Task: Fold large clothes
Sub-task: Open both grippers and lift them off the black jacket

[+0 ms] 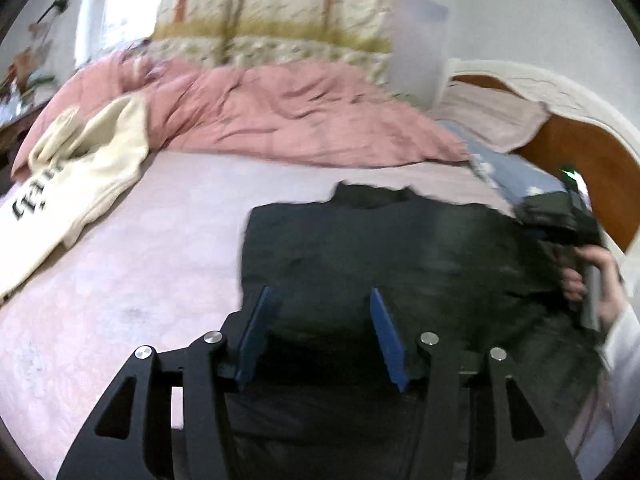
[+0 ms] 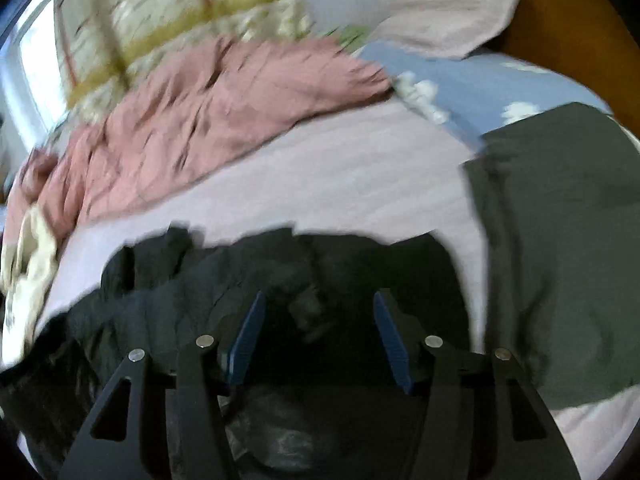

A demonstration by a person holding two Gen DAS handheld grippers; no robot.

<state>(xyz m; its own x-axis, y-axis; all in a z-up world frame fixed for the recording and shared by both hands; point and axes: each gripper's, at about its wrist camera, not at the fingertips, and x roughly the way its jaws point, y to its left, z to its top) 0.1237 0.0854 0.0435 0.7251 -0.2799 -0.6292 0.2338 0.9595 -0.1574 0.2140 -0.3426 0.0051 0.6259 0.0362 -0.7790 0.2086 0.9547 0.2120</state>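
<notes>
Left gripper (image 1: 318, 294) and right gripper (image 2: 318, 298): jaws apart, nothing between pads. Both above black garment (image 1: 400, 248), spread on pink sheet (image 1: 160, 248). Cream sweatshirt (image 1: 84, 168) far left.

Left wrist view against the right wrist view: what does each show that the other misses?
Only the left wrist view shows the cream shirt's black lettering, the right gripper's body with the hand holding it, and the open left gripper over the black garment.

Only the right wrist view shows the grey-green garment lying beside the black one, and the open right gripper.

Both show the black garment, pink blanket, lilac sheet, blue pillow and wooden headboard.
</notes>
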